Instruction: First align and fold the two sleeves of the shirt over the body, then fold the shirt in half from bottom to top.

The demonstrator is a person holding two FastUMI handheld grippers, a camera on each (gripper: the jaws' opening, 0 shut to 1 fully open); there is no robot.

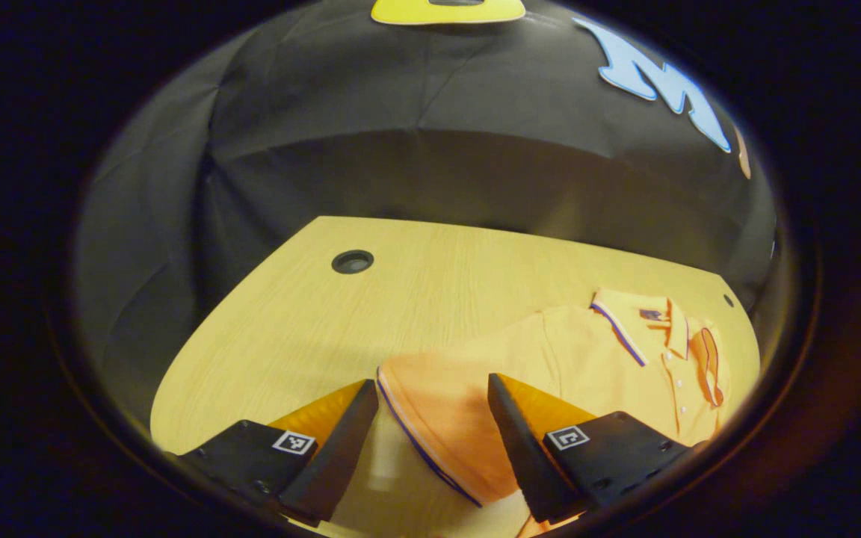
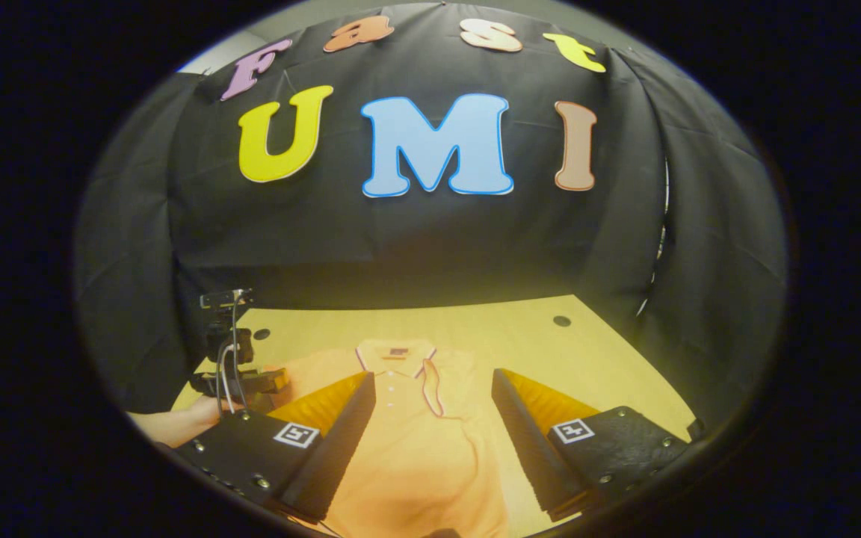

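While astride sleeve point(image 1: 442, 430), left claw point(image 1: 431, 381) in hand point(image 2: 176, 423)

Two fisheye cameras, each riding a gripper, look down over one table.

The left gripper view sits close above the orange polo shirt point(image 1: 625, 359), its collar toward 2 o'clock. The right gripper view faces the booth's back wall, collar at 12 o'clock. Both share the shirt and the pale wooden tabletop point(image 1: 415, 299).
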